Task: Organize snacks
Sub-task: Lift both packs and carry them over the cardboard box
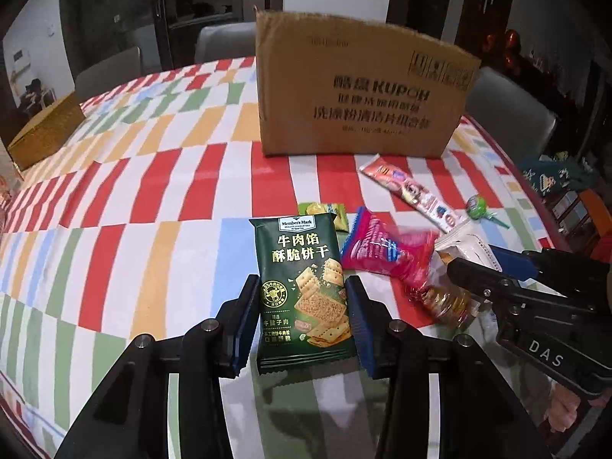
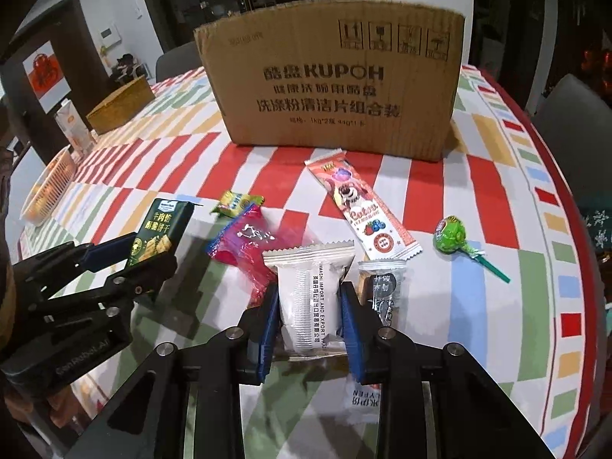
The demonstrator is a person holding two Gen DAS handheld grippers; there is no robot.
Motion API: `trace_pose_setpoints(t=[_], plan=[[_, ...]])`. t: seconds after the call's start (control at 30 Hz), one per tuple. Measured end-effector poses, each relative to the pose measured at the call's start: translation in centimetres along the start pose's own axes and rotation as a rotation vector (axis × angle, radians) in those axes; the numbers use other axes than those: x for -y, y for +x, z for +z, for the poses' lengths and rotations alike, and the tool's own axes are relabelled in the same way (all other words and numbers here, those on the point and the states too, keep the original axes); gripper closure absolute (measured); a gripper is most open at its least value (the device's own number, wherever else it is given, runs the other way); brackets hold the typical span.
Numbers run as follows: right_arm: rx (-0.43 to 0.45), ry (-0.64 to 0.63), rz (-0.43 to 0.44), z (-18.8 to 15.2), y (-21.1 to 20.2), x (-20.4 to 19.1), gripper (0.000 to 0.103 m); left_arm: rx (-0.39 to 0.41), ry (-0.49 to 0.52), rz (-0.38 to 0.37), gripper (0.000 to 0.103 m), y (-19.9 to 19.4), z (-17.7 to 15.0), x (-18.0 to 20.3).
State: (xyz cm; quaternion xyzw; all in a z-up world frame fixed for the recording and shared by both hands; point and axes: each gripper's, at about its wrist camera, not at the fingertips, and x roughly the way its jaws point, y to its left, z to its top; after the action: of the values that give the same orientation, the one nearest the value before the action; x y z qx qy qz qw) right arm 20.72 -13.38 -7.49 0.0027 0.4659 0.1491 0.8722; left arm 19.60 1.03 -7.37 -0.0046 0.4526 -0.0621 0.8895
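Observation:
My left gripper is shut on a dark green cracker packet, held just above the table; it also shows in the right wrist view. My right gripper is shut on a white snack packet, seen in the left wrist view too. On the cloth lie a pink packet, a small yellow-green packet, a long strawberry biscuit stick pack, a green lollipop and a clear-wrapped dark snack. A brown cardboard box stands behind them.
The table has a checked red, green and yellow cloth. A small woven yellow box sits at the far left, a white basket at the left edge. Grey chairs stand behind the table.

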Motion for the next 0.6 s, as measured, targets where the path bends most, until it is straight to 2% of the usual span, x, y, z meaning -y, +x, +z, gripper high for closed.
trace_pose_setpoints(t=[0.6], plan=[[0.152,0.005,0.046,1.4,-6.2,-0.6,0.071,0.169,0.029,-0.034,0.059,-6.5,2.0,1.3]])
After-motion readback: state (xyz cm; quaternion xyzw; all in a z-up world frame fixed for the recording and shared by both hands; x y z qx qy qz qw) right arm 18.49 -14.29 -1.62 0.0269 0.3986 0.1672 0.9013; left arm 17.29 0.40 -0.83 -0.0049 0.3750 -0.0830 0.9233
